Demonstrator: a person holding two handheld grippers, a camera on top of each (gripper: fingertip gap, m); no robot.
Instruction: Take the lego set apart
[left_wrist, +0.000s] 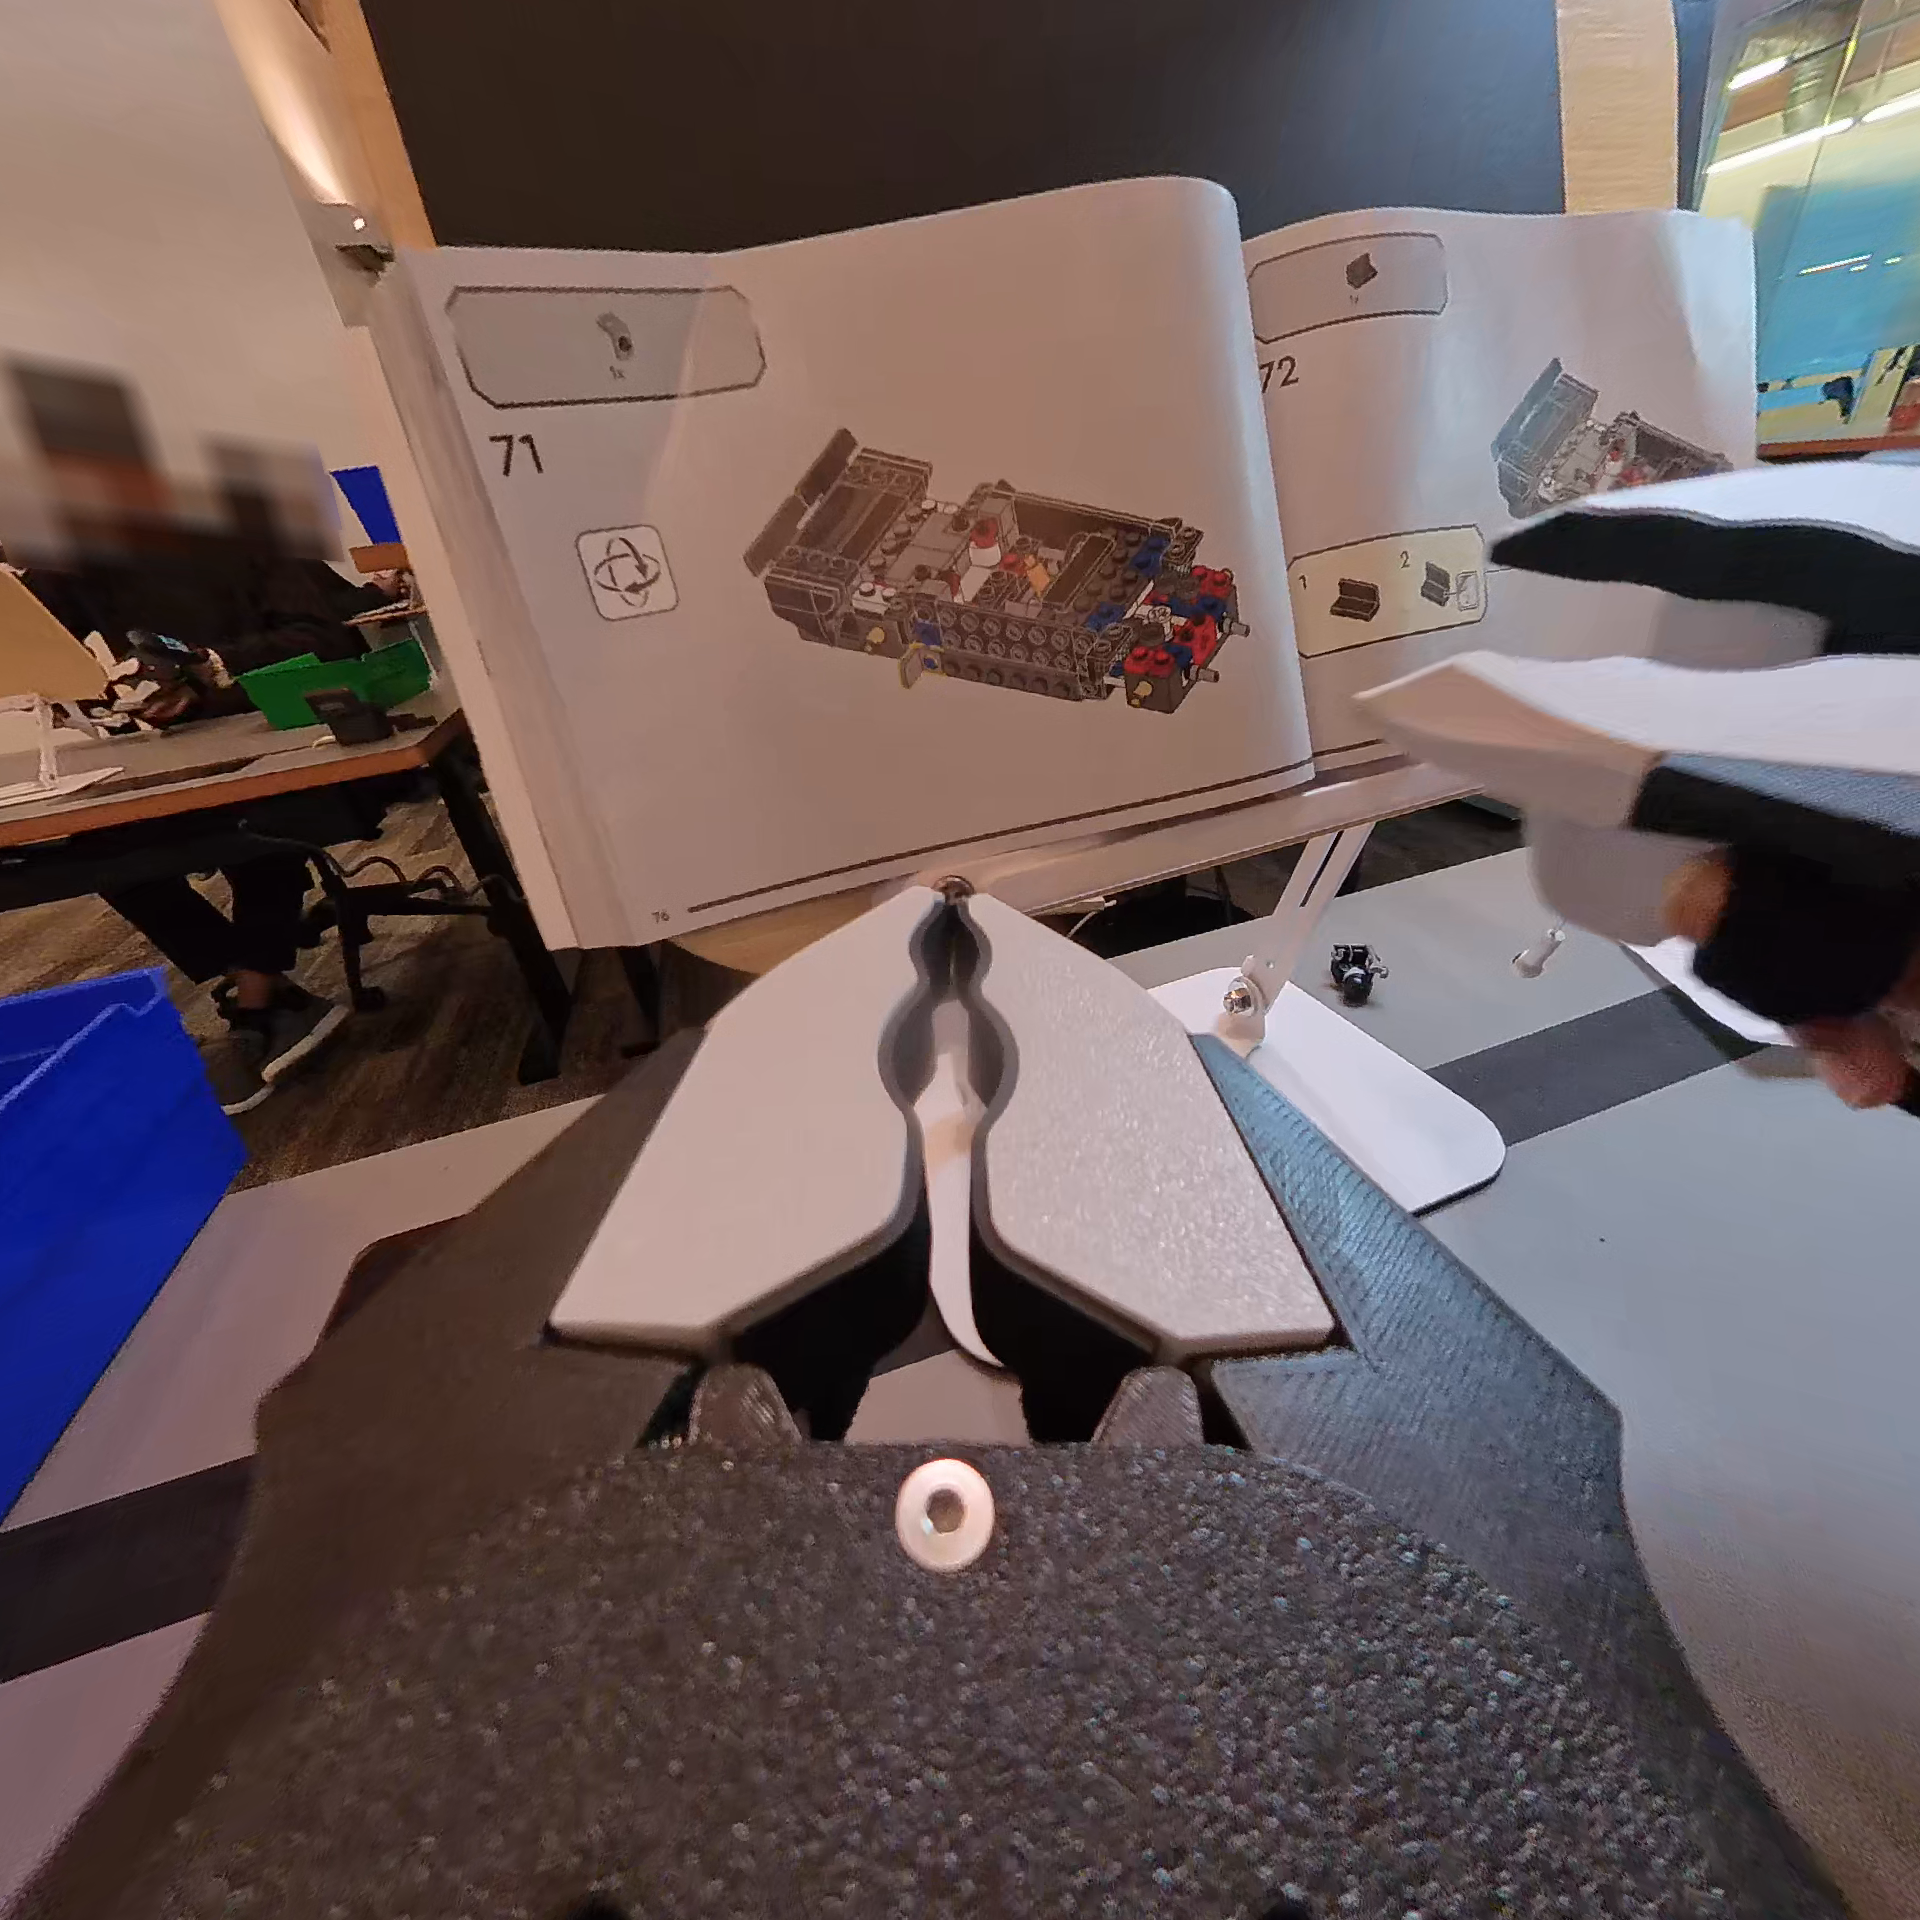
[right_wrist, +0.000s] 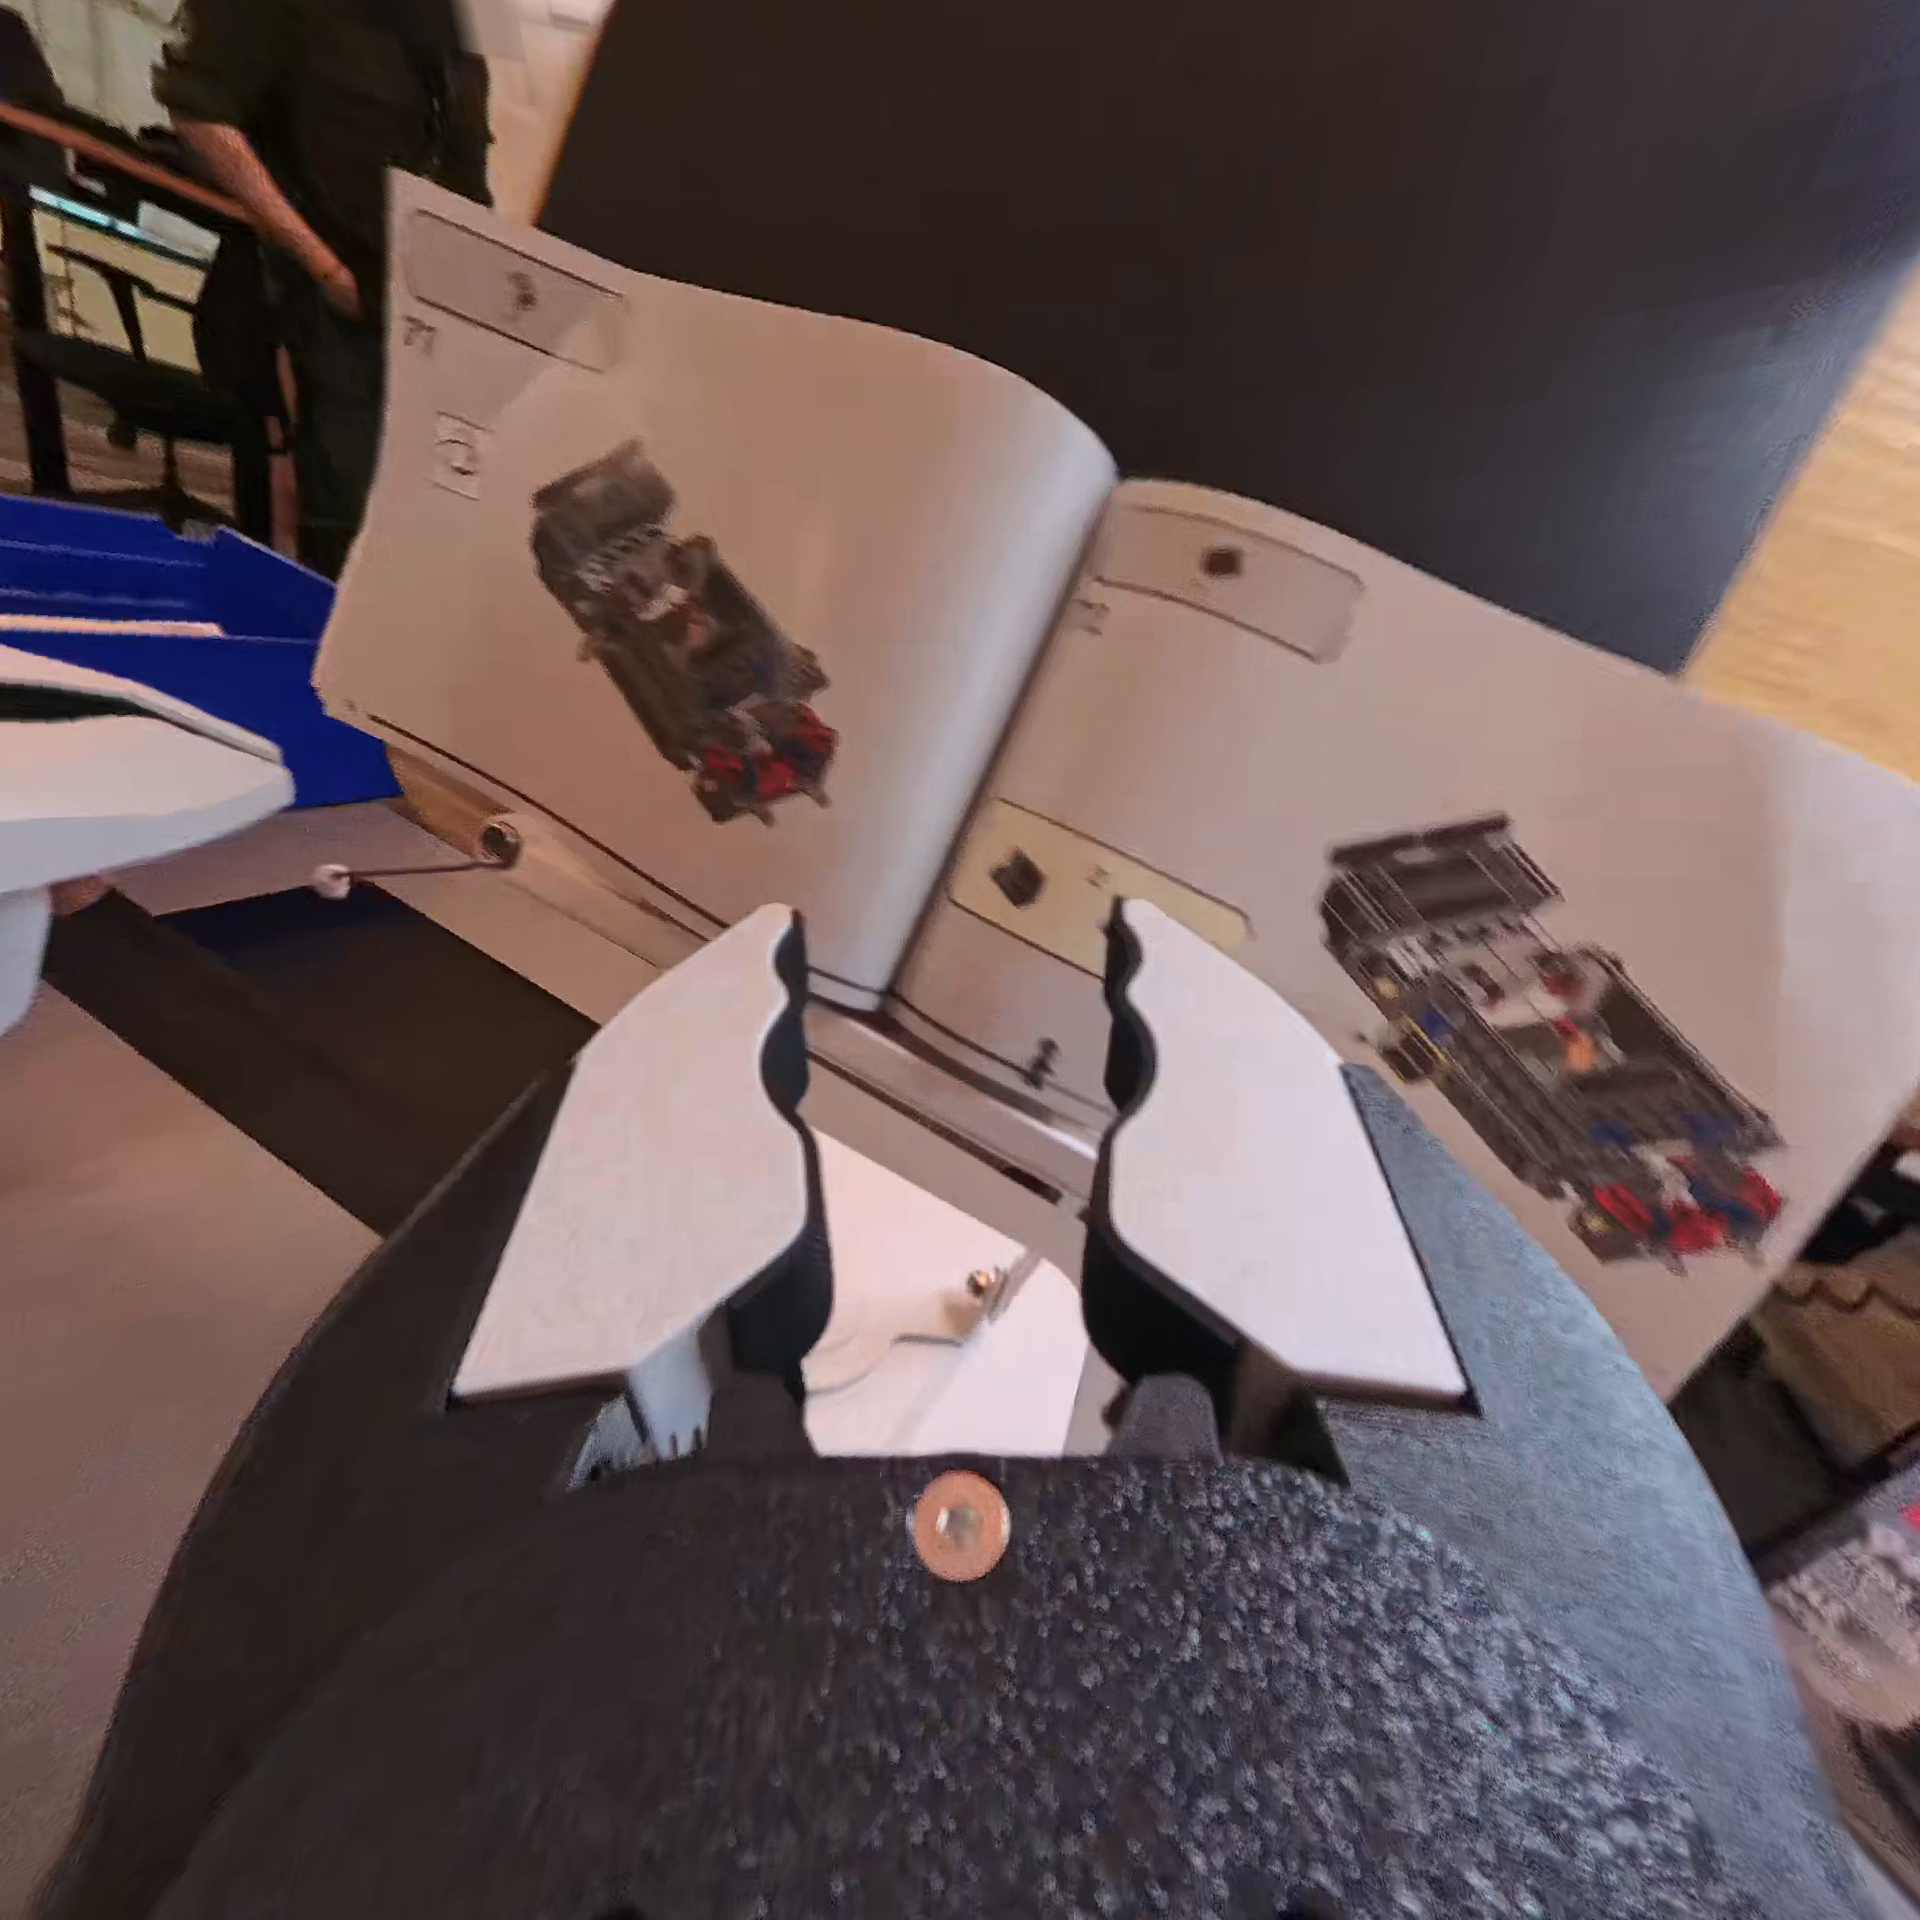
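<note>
No built lego model shows in either view; it appears only as pictures in the open instruction booklet (left_wrist: 935, 540) (right_wrist: 790, 582) on a white stand (left_wrist: 1351, 1091). A small dark lego piece (left_wrist: 1356, 966) lies on the table behind the stand base. My left gripper (left_wrist: 951, 909) is shut, tips together just in front of the stand's ledge, where a small knob shows right behind them. My right gripper (right_wrist: 956, 925) is open and empty, pointing at the booklet's spine. It also shows in the left wrist view (left_wrist: 1434, 634), at the right, held by a gloved hand (left_wrist: 1818, 987).
A blue bin (left_wrist: 94, 1174) (right_wrist: 208, 623) stands at the table's left edge. The left gripper's finger (right_wrist: 125, 779) shows at the left of the right wrist view. People sit at another table (left_wrist: 208, 748) behind. A person (right_wrist: 312, 156) stands farther back.
</note>
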